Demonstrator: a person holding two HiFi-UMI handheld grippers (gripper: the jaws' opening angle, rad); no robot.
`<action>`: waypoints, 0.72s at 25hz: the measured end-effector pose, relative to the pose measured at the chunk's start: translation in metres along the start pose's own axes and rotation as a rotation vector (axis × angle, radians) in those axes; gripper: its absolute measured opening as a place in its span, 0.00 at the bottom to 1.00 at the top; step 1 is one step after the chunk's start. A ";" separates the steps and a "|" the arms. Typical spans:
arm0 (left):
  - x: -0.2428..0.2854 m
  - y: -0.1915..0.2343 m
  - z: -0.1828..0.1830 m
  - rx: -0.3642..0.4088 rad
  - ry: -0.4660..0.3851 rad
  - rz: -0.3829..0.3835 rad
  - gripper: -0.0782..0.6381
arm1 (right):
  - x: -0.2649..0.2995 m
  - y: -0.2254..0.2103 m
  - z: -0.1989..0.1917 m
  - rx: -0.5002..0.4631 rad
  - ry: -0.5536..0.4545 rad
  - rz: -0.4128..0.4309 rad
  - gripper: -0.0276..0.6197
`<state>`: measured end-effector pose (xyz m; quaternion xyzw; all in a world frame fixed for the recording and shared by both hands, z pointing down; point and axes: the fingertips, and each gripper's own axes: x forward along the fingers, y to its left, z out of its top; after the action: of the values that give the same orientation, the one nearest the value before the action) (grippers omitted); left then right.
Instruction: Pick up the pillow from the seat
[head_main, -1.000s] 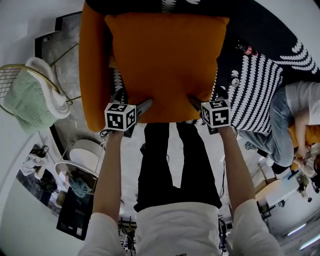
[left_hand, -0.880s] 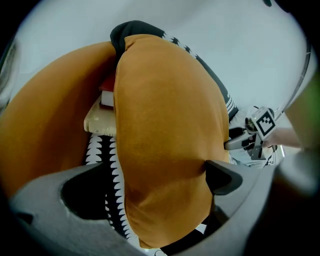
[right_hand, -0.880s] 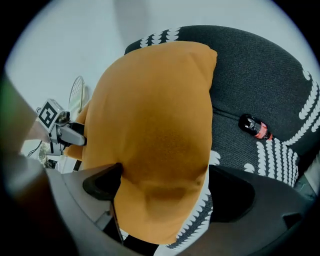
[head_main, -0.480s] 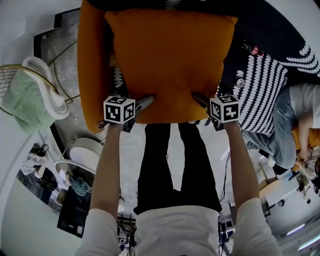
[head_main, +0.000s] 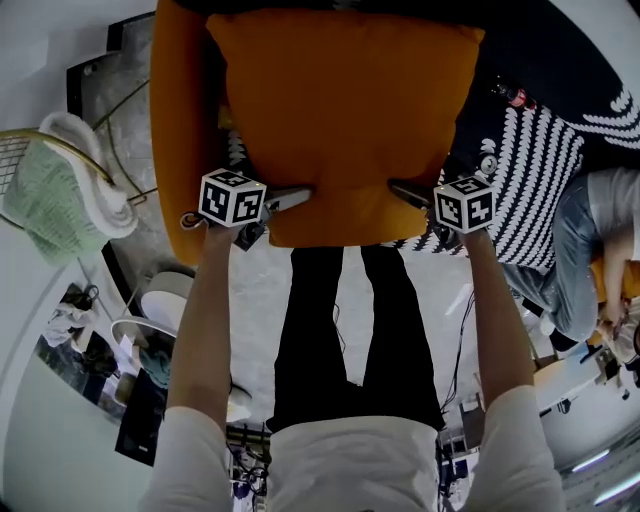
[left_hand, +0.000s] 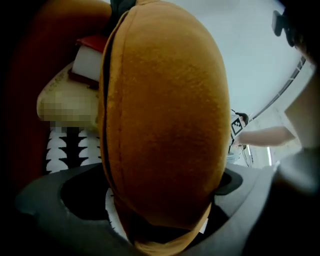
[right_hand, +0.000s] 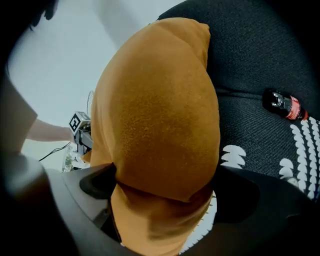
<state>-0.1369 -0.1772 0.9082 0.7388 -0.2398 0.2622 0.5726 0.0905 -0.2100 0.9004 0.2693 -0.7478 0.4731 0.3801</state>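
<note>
An orange pillow (head_main: 345, 110) fills the top middle of the head view, in front of the orange armchair (head_main: 180, 130). My left gripper (head_main: 300, 195) pinches its lower left corner and my right gripper (head_main: 400, 190) its lower right corner. In the left gripper view the pillow (left_hand: 165, 125) bulges up out of the left gripper (left_hand: 160, 200), squeezed narrow between the pads. In the right gripper view the pillow (right_hand: 155, 115) is creased where the right gripper (right_hand: 160, 190) presses it. The right jaws have just been opening a little, with the pillow still between them.
A black-and-white patterned cover (head_main: 530, 170) lies on the dark sofa to the right, with a small bottle (right_hand: 285, 104) on it. A gold wire basket with a green towel (head_main: 60, 190) stands at the left. A person (head_main: 600, 230) sits at the right edge.
Both grippers have shifted up the picture and slightly apart with the pillow in them. The pillow now reaches wider across the top of the head view.
</note>
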 end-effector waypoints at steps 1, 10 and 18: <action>0.002 -0.002 0.000 -0.008 0.004 -0.023 0.94 | 0.000 0.000 0.000 0.001 0.002 0.018 0.86; -0.001 -0.010 0.000 -0.049 0.012 -0.067 0.90 | 0.004 0.007 0.003 0.002 0.079 0.130 0.86; -0.015 -0.036 0.000 -0.033 -0.022 0.019 0.71 | -0.022 0.024 0.000 -0.010 0.106 0.112 0.69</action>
<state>-0.1250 -0.1678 0.8725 0.7298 -0.2575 0.2553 0.5796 0.0849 -0.1991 0.8704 0.1996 -0.7430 0.5033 0.3934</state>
